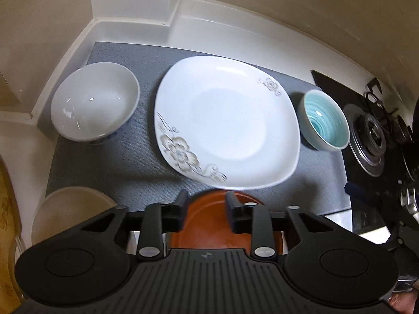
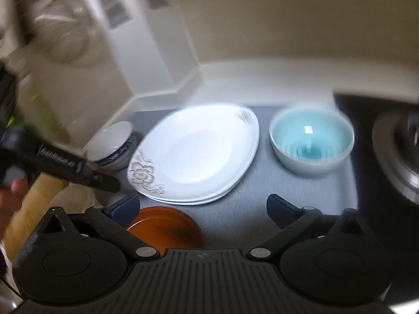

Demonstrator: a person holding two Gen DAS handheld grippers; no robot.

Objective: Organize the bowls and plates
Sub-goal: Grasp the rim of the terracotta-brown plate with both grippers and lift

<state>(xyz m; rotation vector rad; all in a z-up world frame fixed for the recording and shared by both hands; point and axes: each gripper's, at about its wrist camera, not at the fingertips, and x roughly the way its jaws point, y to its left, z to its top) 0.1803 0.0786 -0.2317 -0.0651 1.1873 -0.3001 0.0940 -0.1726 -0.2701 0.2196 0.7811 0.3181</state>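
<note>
A white square plate with a flower print (image 1: pixel 227 120) lies mid-mat, on a second plate in the right wrist view (image 2: pixel 196 151). A white bowl (image 1: pixel 95 100) stands to its left, also seen in the right wrist view (image 2: pixel 111 141). A small blue bowl (image 1: pixel 324 119) (image 2: pixel 311 138) stands to its right. A brown plate (image 1: pixel 217 222) (image 2: pixel 165 225) lies at the mat's near edge. My left gripper (image 1: pixel 207 200) is open, its fingers above the brown plate's far rim. My right gripper (image 2: pixel 203 206) is wide open and empty, right of the brown plate.
A grey mat (image 1: pixel 125 167) covers the counter in a wall corner. A gas stove (image 1: pixel 371 141) (image 2: pixel 398 157) lies to the right. A beige plate (image 1: pixel 70 214) and a wooden board (image 1: pixel 7 235) sit at the near left. The left gripper's arm (image 2: pixel 65 164) crosses the right wrist view.
</note>
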